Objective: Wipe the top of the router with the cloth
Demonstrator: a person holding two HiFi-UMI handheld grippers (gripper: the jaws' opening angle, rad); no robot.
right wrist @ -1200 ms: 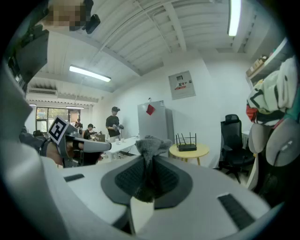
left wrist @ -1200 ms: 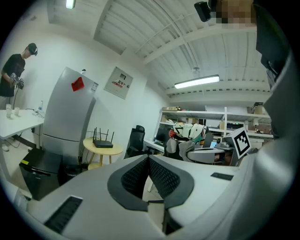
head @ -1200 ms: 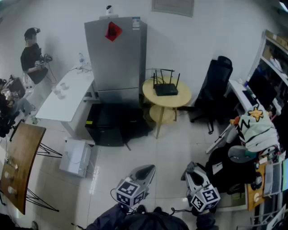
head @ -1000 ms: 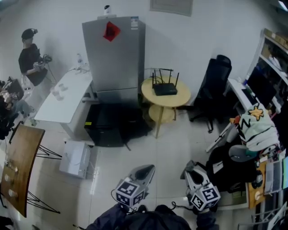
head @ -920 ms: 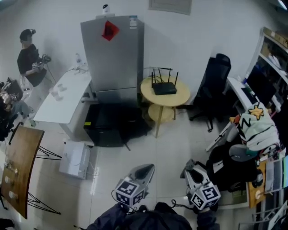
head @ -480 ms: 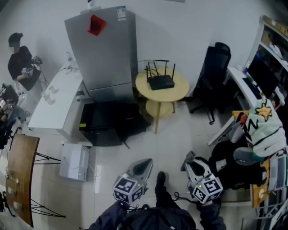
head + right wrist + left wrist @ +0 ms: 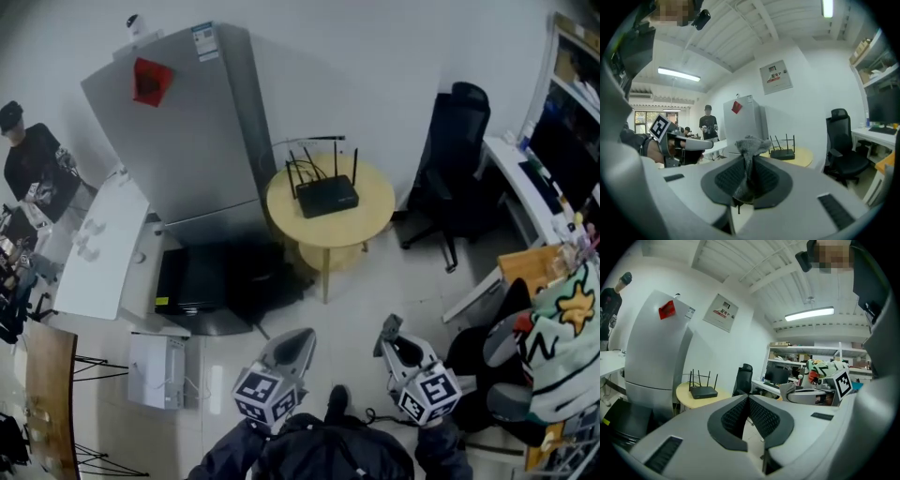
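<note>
From where I stand, no writing can be read. The white notice (image 7: pixel 721 312) on the wall has a red heading above lines of print, all too small to make out. The fridge (image 7: pixel 187 141) carries a red diamond paper (image 7: pixel 150 80) with a dark mark and a blue-and-white label (image 7: pixel 202 42) near its top edge, both illegible.

Illumination is even, cool and diffuse, supplied by ceiling light strips (image 7: pixel 809 312) that read as slightly blown-out bars in both gripper views. Shadows on the pale floor (image 7: pixel 366 291) are soft and faint. All three views show strong fisheye curvature with black vignetted corners — straight edges bow near the rim. The head view is the dimmest and mildly soft, with muted colour and no hard glare.
</note>
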